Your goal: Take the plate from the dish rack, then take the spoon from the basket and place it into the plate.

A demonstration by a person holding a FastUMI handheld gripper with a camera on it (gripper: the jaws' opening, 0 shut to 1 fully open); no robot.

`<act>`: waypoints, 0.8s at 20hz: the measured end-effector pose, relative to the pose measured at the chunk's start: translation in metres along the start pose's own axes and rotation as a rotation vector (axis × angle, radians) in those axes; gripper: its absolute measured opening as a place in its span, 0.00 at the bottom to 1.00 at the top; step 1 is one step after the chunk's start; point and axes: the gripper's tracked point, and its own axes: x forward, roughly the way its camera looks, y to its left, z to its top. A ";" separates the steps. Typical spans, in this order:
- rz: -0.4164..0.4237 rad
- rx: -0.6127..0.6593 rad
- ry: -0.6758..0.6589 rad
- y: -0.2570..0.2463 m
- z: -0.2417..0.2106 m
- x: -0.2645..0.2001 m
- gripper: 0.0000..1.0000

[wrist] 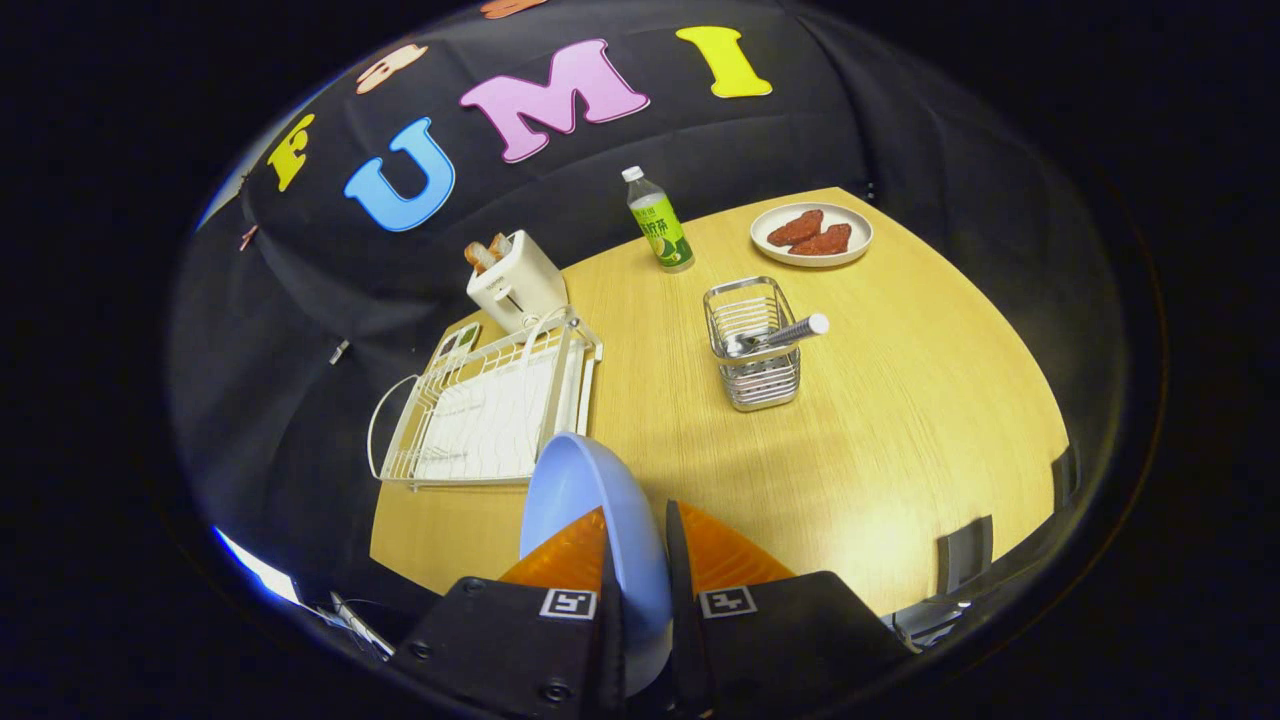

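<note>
**Plate out of the rack, spoon yet to fetch**

Held edge-on in the claw (637, 560): the pale blue plate (585, 490), pinched between the two orange fingers (565, 555), rim standing up just ahead of the fingertips. Clamped narrow on the plate, with both pads pressed against its faces. Raised above the wooden surface (880, 450), close to the near corner of the white wire dish rack (480, 410), which now stands bare of dishes.

First step judged done: plate lifted clear of the rack. Not yet set down anywhere. Left to do: park the plate flat on the surface, let go, reach for the spoon (785, 333), carry it back and lay it in the plate.

Spoon waiting in the metal wire basket (755, 350) well beyond the fingers, handle leaning out over the basket's rim. Further off, a white toaster (515, 285) with toast sticking out behind the rack, a green-labelled bottle (660, 225), and a small white dish of reddish-brown food (812, 234) at the far edge.

Writing: some characters on the bottle's label, too small to make out. Square black-and-white markers on the claw body, no readable text.
</note>
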 end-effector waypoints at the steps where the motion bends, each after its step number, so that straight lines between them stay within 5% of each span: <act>1: 0.021 -0.012 0.011 -0.003 -0.003 0.008 0.23; 10: 0.118 -0.085 0.101 -0.036 -0.023 0.061 0.25; 12: 0.113 -0.091 0.091 -0.044 -0.020 0.065 0.33; 14: 0.102 -0.094 0.070 -0.052 -0.015 0.064 0.50; 16: 0.069 -0.128 0.032 -0.066 -0.007 0.061 0.80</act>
